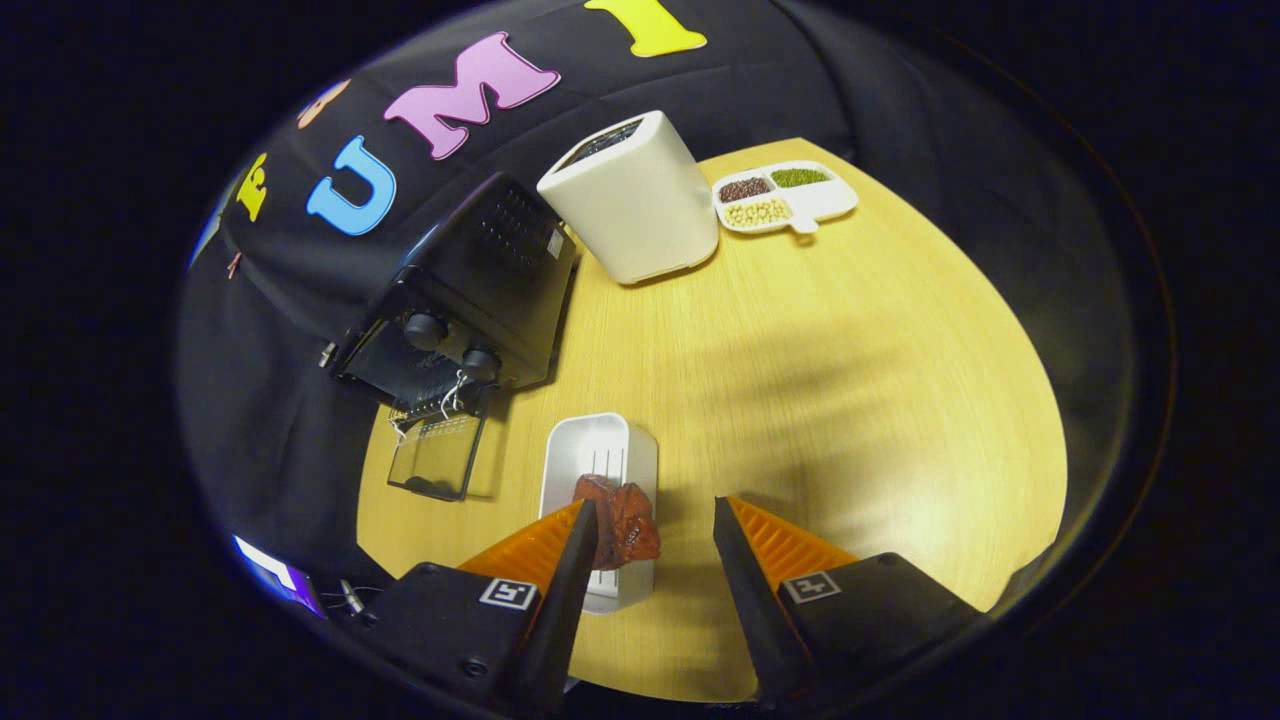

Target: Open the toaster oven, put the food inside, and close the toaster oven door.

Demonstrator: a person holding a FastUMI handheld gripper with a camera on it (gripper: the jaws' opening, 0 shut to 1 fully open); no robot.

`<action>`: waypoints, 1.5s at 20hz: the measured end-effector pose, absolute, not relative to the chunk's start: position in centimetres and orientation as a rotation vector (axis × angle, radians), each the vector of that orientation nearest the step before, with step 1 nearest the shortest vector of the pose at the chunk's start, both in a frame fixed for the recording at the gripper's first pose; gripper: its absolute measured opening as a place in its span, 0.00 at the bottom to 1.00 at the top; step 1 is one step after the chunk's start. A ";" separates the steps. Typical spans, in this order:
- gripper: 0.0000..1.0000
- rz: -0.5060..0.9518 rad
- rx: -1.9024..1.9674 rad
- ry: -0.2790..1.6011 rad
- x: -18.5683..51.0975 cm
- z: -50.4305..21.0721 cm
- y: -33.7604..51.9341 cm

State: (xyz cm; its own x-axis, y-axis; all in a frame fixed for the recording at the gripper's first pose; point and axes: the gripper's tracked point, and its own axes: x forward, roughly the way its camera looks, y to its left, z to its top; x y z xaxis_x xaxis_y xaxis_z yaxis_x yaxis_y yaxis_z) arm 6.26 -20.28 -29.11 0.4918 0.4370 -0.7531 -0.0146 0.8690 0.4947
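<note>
Hovering tongs [655, 515] agape over lumpy reddish food [622, 524] (white tray [600, 460])

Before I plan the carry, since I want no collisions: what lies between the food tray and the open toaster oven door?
In the gripper view, just bare wooden table separates the white tray holding the food from the oven door; the open gripper hovers by the food.

My view bends hard at its rim, curving the wooden table [850, 400]. Light falls from above, brightest on the table ahead of my gripper [650, 520], whose 2 fingers stand apart. Soft shadows trail beside the toaster oven [470, 290]; the cloth behind it stays dim
</note>
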 end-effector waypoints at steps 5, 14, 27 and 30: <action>0.28 0.332 0.511 1.074 6.0 -28.9 -19.2; 0.13 0.401 0.512 1.046 5.9 -27.2 -18.9; 0.12 0.359 0.516 0.933 4.6 -22.3 -18.2; 0.12 0.337 0.531 0.896 4.4 -20.7 -16.7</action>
State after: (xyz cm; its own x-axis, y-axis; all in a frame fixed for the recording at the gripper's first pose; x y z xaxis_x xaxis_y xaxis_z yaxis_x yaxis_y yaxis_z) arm 4.37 -16.74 -20.71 0.5858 0.4883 -0.6468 -0.0583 0.8214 0.5674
